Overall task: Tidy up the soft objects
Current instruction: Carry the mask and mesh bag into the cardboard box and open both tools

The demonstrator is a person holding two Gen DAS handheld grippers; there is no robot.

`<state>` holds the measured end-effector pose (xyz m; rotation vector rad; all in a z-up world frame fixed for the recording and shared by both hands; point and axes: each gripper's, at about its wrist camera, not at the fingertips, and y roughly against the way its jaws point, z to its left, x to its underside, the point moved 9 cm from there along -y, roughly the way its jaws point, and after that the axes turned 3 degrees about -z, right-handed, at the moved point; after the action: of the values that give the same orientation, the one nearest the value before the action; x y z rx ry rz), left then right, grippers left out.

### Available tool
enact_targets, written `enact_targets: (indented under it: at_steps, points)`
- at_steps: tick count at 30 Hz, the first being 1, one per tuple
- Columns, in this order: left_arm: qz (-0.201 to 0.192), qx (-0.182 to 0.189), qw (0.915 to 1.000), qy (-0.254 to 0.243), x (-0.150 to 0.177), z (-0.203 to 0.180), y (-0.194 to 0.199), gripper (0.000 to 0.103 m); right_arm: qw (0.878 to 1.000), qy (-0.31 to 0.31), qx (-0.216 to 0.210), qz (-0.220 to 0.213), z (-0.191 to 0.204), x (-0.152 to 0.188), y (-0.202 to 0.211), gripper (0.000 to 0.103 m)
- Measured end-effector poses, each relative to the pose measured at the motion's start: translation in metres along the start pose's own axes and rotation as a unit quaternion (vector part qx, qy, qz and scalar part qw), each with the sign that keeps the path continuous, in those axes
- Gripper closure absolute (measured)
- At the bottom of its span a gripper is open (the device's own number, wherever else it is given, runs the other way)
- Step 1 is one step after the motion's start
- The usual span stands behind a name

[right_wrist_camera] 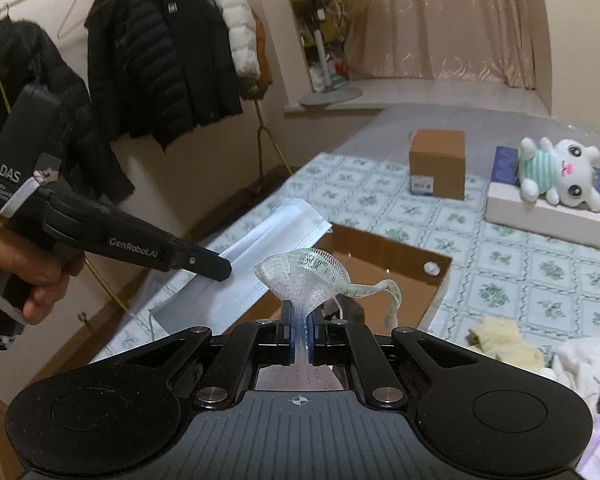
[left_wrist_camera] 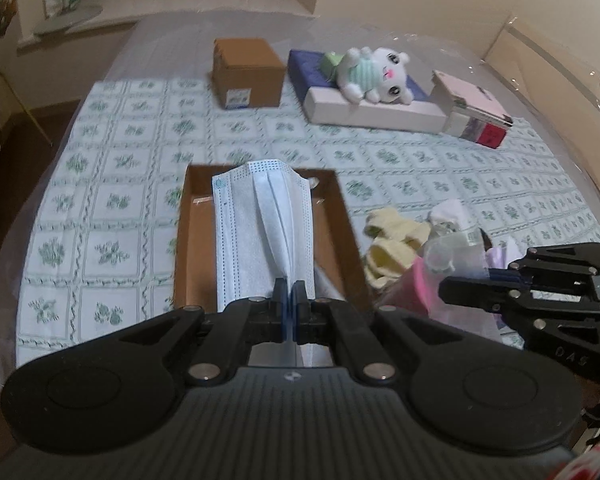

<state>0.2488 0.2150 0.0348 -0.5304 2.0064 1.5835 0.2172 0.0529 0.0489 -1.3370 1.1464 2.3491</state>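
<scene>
The big bed [left_wrist_camera: 112,152] under a green-and-white patterned cloth carries everything, so I use its edges for places. Near the front edge lies the shallow open brown cardboard tray [left_wrist_camera: 188,240]; I judge it is the place where the soft things are collected, and this is why both my tongs are over it. At the far edge stand a closed brown cardboard box [left_wrist_camera: 247,74] and a white plush toy in a striped green shirt [left_wrist_camera: 374,74], which rests on a flat blue-and-white box [left_wrist_camera: 364,114].

My left tongs [left_wrist_camera: 288,292] are clenched on one short end of the pale blue pleated face mask [left_wrist_camera: 260,232]. The mask is thin, non-woven and limp, so it hangs down over the tray from this one pinch. My right tongs [right_wrist_camera: 299,332] are clenched on a small see-through mesh piece with a printed paper strip [right_wrist_camera: 304,272]; squeezed at the bottom, it opens like a fan above the tray.

Beside the tray, near the front right corner, waits a crumpled pale yellow fluffy cloth [left_wrist_camera: 392,240], not yet sorted.
</scene>
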Motion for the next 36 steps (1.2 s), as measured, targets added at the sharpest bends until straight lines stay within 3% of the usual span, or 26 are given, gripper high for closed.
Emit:
enact_targets:
  at_steps: [17,25,31,33,35,36]
  points:
    - [0.036,0.0,0.999,0.028,0.039,0.056,-0.092,0.102,0.997,0.019,0.004,0.068,0.0,0.059,-0.123,0.098]
    - [0.042,-0.006,0.9989,0.022,0.042,0.06,-0.113,0.1,0.995,0.039,0.006,0.089,-0.001,0.074,-0.144,0.097]
    - [0.029,-0.005,0.9995,0.011,0.039,0.058,-0.104,0.091,0.995,0.053,0.006,0.086,0.0,0.076,-0.142,0.097]
    - [0.026,-0.007,0.9996,0.012,0.038,0.058,-0.097,0.089,0.995,0.057,0.003,0.081,0.002,0.074,-0.137,0.091]
    - [0.021,-0.008,0.9997,0.013,0.037,0.057,-0.09,0.088,0.995,0.059,0.002,0.075,0.005,0.071,-0.131,0.062]
    - [0.017,-0.009,0.9997,0.014,0.036,0.056,-0.086,0.088,0.996,0.058,-0.001,0.072,0.007,0.069,-0.128,0.057]
